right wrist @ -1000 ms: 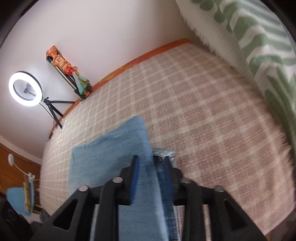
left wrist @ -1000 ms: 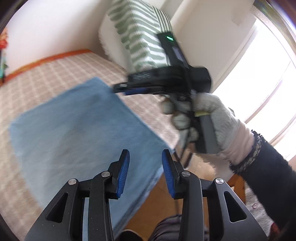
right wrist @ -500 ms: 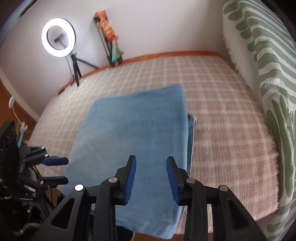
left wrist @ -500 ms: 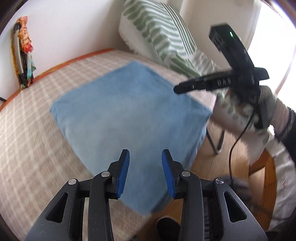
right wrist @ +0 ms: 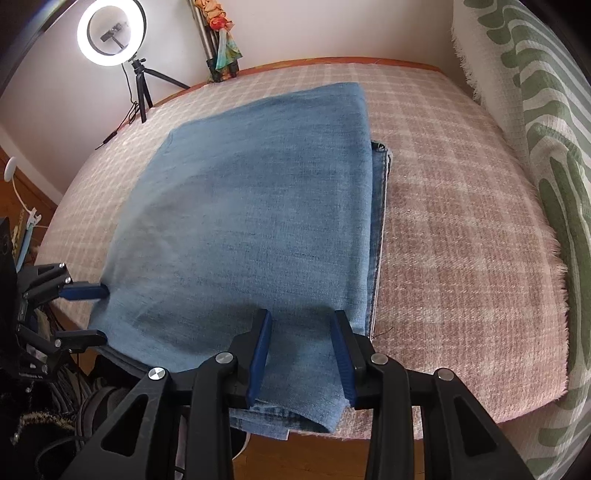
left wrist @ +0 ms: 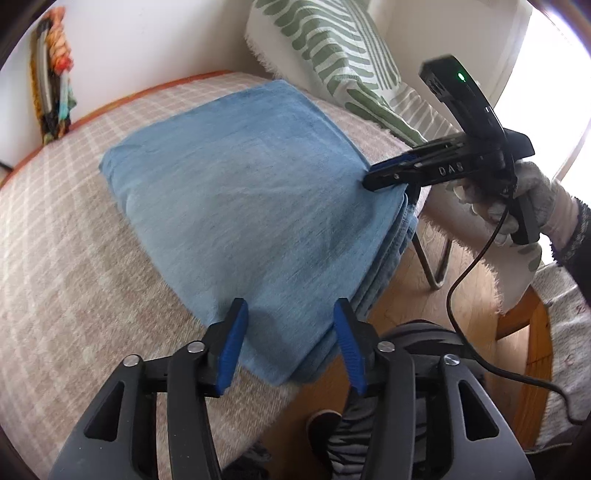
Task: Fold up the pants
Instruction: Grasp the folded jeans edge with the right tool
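The blue denim pants (left wrist: pixel 251 192) lie folded in a rectangle on the checked bed cover, their near edge hanging over the bed's edge; they also show in the right wrist view (right wrist: pixel 258 221). My left gripper (left wrist: pixel 291 343) is open and empty, its jaws over the pants' near left corner; it shows from the side in the right wrist view (right wrist: pixel 92 314). My right gripper (right wrist: pixel 301 354) is open and empty over the pants' near right corner. In the left wrist view its closer fingertip (left wrist: pixel 380 177) is at the fold's right edge.
The bed cover (right wrist: pixel 461 240) is beige and white checked. A green striped cushion (right wrist: pixel 546 155) stands at the right. A ring light on a tripod (right wrist: pixel 110 33) stands by the far wall. Wood floor (left wrist: pixel 424 295) and a wooden stool (left wrist: pixel 532 332) lie past the bed's edge.
The right gripper let go of the pants and both grippers dropped to the near edge. The pants now lie flat, folded over.
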A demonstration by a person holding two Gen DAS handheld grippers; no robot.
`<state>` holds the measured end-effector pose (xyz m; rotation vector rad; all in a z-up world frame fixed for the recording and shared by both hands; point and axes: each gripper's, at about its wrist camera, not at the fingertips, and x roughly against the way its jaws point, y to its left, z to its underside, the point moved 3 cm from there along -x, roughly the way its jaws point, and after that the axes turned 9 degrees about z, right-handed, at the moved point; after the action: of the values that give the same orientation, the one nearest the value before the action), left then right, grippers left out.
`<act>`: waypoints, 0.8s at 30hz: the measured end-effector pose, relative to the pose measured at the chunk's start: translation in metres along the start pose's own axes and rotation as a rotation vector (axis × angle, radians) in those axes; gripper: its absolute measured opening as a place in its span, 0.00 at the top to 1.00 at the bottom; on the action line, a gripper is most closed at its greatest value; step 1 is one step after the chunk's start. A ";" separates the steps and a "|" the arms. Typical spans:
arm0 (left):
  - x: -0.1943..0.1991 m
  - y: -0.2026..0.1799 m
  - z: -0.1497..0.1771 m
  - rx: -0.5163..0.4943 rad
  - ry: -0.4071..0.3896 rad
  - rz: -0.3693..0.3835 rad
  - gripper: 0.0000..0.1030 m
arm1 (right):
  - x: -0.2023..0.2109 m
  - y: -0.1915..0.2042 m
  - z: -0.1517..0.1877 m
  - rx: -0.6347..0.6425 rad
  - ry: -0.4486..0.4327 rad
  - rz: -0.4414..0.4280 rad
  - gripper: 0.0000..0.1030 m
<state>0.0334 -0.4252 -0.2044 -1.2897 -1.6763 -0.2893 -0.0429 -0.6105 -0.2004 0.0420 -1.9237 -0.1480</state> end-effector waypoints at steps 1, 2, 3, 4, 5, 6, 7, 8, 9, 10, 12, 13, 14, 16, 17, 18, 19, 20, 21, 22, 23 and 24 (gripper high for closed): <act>0.003 0.002 -0.001 0.016 0.001 0.006 0.53 | 0.001 -0.001 0.000 0.008 0.007 -0.002 0.66; 0.008 0.006 -0.003 0.038 -0.001 0.011 0.51 | 0.003 -0.002 0.000 0.020 0.010 -0.005 0.65; 0.014 0.011 -0.006 0.065 -0.011 0.017 0.45 | 0.005 -0.002 0.000 0.025 0.009 -0.011 0.63; 0.020 0.016 -0.009 0.085 -0.024 0.022 0.41 | 0.008 -0.004 -0.001 0.019 0.002 -0.023 0.59; 0.027 0.024 -0.015 0.119 -0.050 0.027 0.38 | 0.012 -0.008 -0.004 0.006 -0.021 -0.035 0.55; 0.031 0.032 -0.019 0.146 -0.066 0.033 0.37 | 0.016 -0.009 -0.007 -0.002 -0.041 -0.030 0.38; 0.036 0.042 -0.025 0.184 -0.082 0.047 0.37 | 0.020 -0.014 -0.011 -0.014 -0.075 -0.015 0.25; 0.038 0.051 -0.029 0.212 -0.092 0.057 0.37 | 0.025 -0.018 -0.015 -0.028 -0.117 -0.002 0.24; 0.038 0.060 -0.034 0.243 -0.099 0.067 0.35 | 0.030 -0.024 -0.019 -0.050 -0.157 -0.007 0.23; 0.037 0.067 -0.038 0.271 -0.100 0.077 0.35 | 0.032 -0.027 -0.022 -0.066 -0.171 -0.030 0.19; 0.030 0.084 -0.045 0.330 -0.093 0.101 0.35 | 0.031 -0.036 -0.029 -0.100 -0.177 -0.085 0.14; 0.026 0.089 -0.047 0.347 -0.089 0.111 0.35 | 0.028 -0.039 -0.033 -0.111 -0.174 -0.100 0.14; 0.020 0.095 -0.049 0.368 -0.082 0.124 0.35 | 0.022 -0.043 -0.037 -0.121 -0.169 -0.120 0.14; 0.009 0.104 -0.051 0.412 -0.071 0.142 0.35 | 0.010 -0.047 -0.044 -0.142 -0.151 -0.153 0.14; 0.003 0.108 -0.051 0.429 -0.064 0.149 0.35 | 0.000 -0.050 -0.047 -0.156 -0.130 -0.182 0.14; -0.001 0.110 -0.051 0.438 -0.061 0.149 0.35 | -0.005 -0.051 -0.048 -0.161 -0.118 -0.194 0.14; -0.005 0.111 -0.051 0.441 -0.058 0.151 0.35 | -0.011 -0.054 -0.049 -0.167 -0.106 -0.198 0.14; -0.006 0.113 -0.052 0.442 -0.054 0.154 0.35 | -0.017 -0.056 -0.050 -0.170 -0.097 -0.197 0.14; -0.010 0.113 -0.053 0.444 -0.051 0.161 0.35 | -0.021 -0.058 -0.050 -0.170 -0.093 -0.204 0.14; -0.013 0.113 -0.054 0.444 -0.047 0.164 0.35 | -0.025 -0.059 -0.051 -0.174 -0.091 -0.214 0.15; -0.017 0.113 -0.053 0.443 -0.041 0.166 0.35 | -0.029 -0.060 -0.051 -0.177 -0.091 -0.230 0.15; -0.019 0.114 -0.053 0.442 -0.037 0.168 0.35 | -0.032 -0.060 -0.052 -0.174 -0.090 -0.258 0.15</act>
<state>0.1571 -0.4253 -0.2321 -1.0929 -1.5401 0.1987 0.0141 -0.6711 -0.2200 0.1697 -1.9819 -0.4966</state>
